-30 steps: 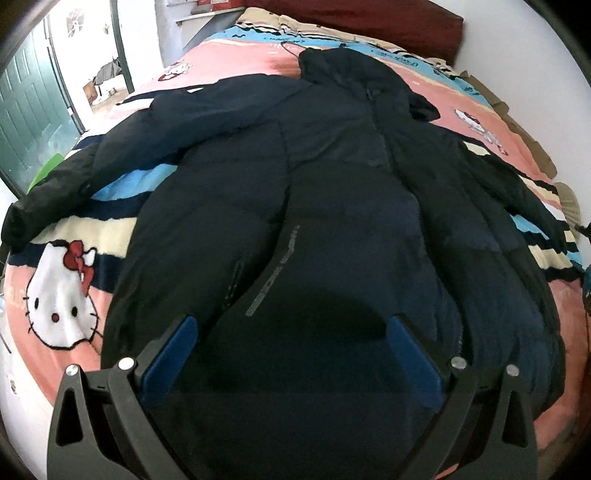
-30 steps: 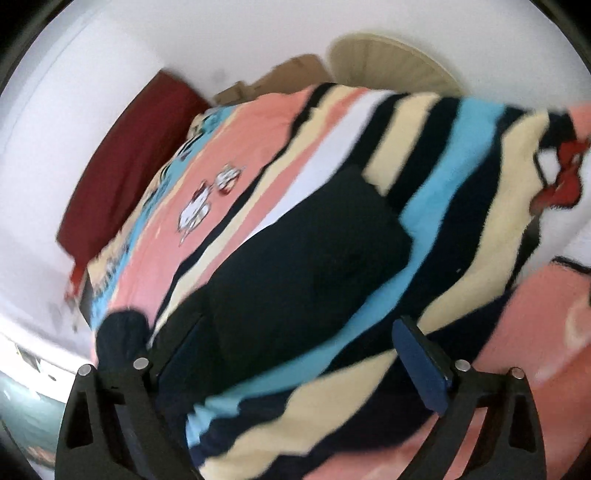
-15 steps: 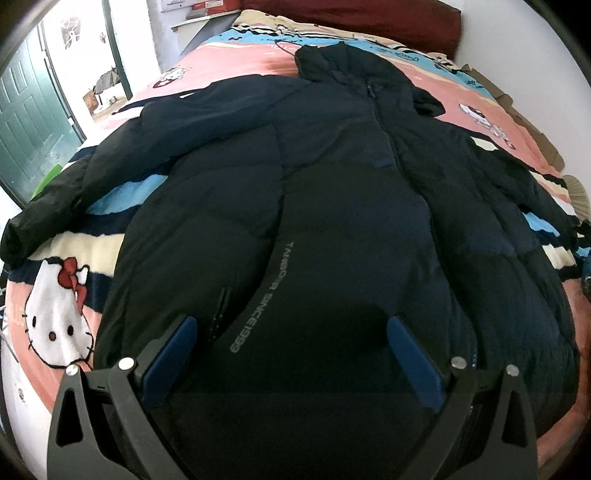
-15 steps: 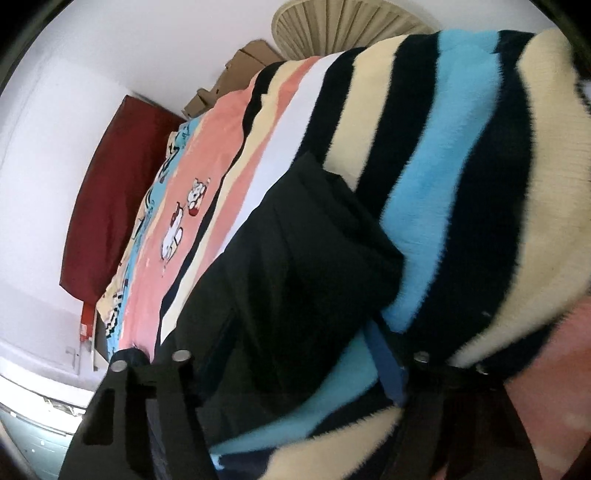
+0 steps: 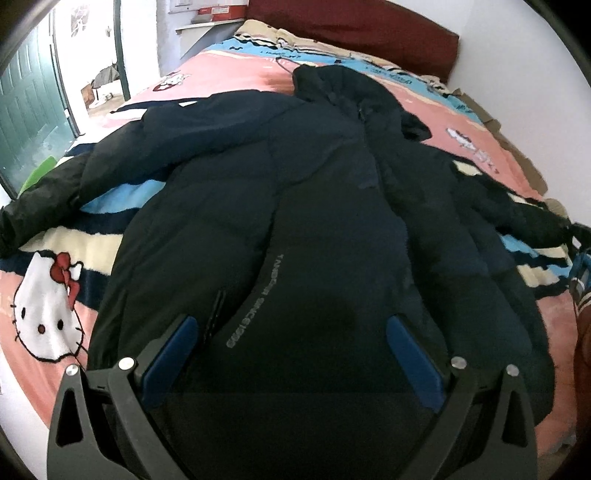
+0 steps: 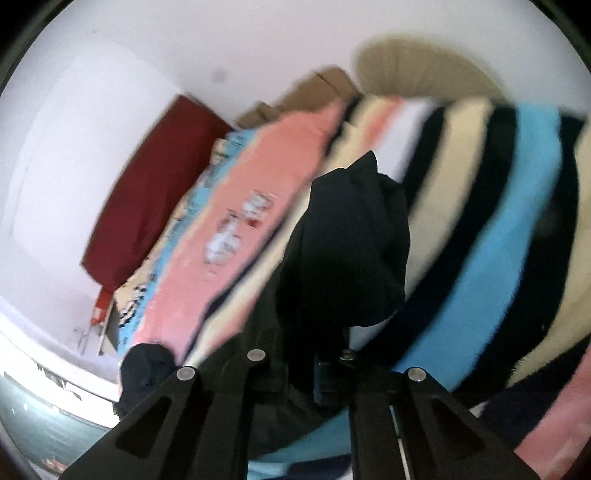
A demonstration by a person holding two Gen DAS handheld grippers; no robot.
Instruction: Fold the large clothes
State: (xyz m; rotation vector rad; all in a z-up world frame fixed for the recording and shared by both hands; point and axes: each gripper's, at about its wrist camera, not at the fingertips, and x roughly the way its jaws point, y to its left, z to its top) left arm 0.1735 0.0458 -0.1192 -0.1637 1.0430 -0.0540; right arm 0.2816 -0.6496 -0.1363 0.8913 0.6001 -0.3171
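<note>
A large dark navy puffer jacket (image 5: 314, 221) lies face up on the bed, hood toward the headboard, sleeves spread to both sides. My left gripper (image 5: 291, 354) is open and empty, hovering over the jacket's hem. In the right wrist view, my right gripper (image 6: 299, 365) is shut on the cuff end of the jacket's right sleeve (image 6: 347, 240) and holds it lifted off the blanket. The right gripper also shows at the right edge of the left wrist view (image 5: 580, 269).
The bed is covered with a pink, blue, cream and black striped cartoon-cat blanket (image 5: 48, 314). A dark red headboard cushion (image 5: 354, 33) stands at the far end. A white wall runs along the right side. A green door (image 5: 26, 99) is at the left.
My right gripper has closed on the sleeve cuff and raised it from the blanket. My left gripper has stayed open over the hem, shifting slightly.
</note>
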